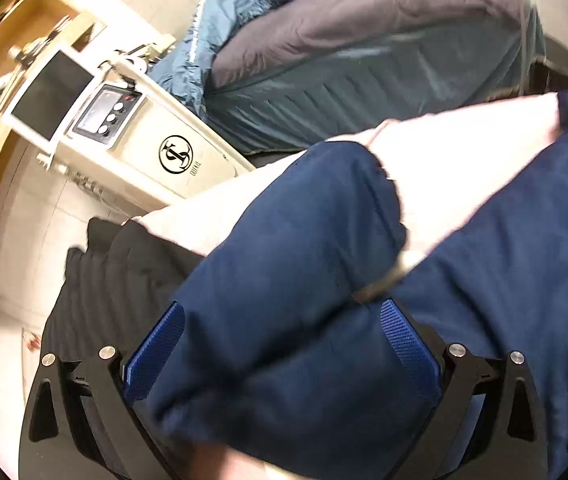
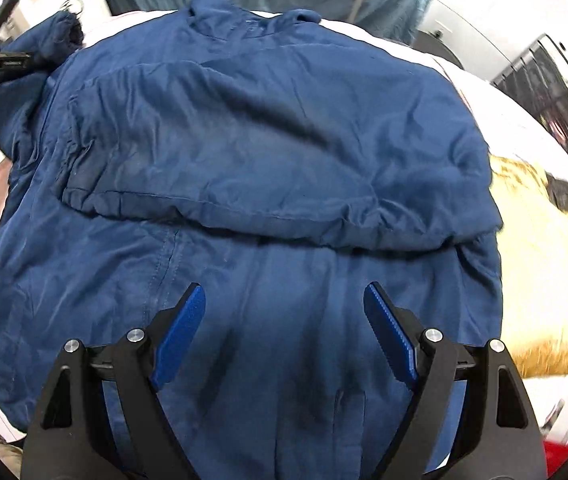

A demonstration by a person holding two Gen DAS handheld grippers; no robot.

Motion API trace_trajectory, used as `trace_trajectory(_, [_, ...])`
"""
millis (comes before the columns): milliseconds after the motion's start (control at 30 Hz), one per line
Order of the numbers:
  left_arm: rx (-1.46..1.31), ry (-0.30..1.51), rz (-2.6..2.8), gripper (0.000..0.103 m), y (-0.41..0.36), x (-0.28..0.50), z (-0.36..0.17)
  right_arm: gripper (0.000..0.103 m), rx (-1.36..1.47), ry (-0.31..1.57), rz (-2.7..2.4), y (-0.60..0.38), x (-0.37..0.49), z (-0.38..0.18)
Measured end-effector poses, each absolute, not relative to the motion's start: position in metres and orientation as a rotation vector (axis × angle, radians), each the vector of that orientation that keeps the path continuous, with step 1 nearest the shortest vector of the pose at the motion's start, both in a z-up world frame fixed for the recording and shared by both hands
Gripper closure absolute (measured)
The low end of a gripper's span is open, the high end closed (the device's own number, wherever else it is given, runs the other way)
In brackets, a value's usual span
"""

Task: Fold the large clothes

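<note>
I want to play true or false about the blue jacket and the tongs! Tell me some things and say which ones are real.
1. The jacket is dark blue. True.
2. The right tongs are squeezing a red sock. False: they are open above the jacket and hold nothing.
3. The jacket lies on a pale cover. True.
4. The left tongs are shut tight. False: they are wide open, with blue cloth lying between them.
5. A cream machine with round buttons stands beside the bed. True.
6. The jacket hangs on a hanger. False: it is spread out flat, with one part folded over.
</note>
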State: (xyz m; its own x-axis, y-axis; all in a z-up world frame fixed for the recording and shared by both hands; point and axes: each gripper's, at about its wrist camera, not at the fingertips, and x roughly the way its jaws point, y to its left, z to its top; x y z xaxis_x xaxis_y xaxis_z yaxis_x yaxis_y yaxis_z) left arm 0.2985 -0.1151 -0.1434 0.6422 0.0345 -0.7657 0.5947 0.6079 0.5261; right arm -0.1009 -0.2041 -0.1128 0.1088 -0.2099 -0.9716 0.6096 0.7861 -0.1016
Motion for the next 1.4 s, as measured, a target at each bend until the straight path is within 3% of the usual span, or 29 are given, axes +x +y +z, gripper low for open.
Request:
trace_trajectory(133, [0.959,0.885,-0.333,0.007,-0.124,0.326,-0.178,0.022,0.409,1.336,-0.682,-0.2,-0.11,-0.11])
trace_trajectory(233, [0.944,0.921,-0.346,0.032,-0.115,0.334,-0.182,0.022,0.421,1.345,-0.716,-0.194,-0.114,-0.11])
trace_trajectory(300, [0.877,0.935,-0.384,0.057,-0.104,0.338,-0.171,0.022,0.418,1.349,-0.729,-0.189,-0.114,-0.111])
trace_trajectory(333, [0.846,0.941,-0.401,0.063,-0.101,0.34,-0.165,0.022,0.416,1.35,-0.729,-0.186,-0.112,-0.111])
trace_trajectory(400, [0.74,0.961,-0.441,0.086,-0.087,0.347,-0.143,0.022,0.403,1.353,-0.724,-0.18,-0.107,-0.111])
trace_trajectory(667, [0.149,0.923,-0.654,0.092,0.022,0.364,-0.031,0.022,0.333,1.319,-0.638,-0.153,-0.071,-0.095])
trace_trajectory(933, [-0.285,0.821,-0.802,0.093,0.158,0.361,0.018,0.022,0.297,1.301,-0.536,-0.128,-0.037,-0.09])
trace_trajectory(1200, [-0.251,0.861,-0.768,0.094,0.194,0.325,-0.01,0.022,0.276,1.278,-0.494,-0.125,-0.028,-0.084])
trace_trajectory(1400, [-0.127,0.72,-1.042,0.094,0.117,0.273,0.052,0.022,0.335,1.258,-0.502,-0.141,-0.039,-0.083])
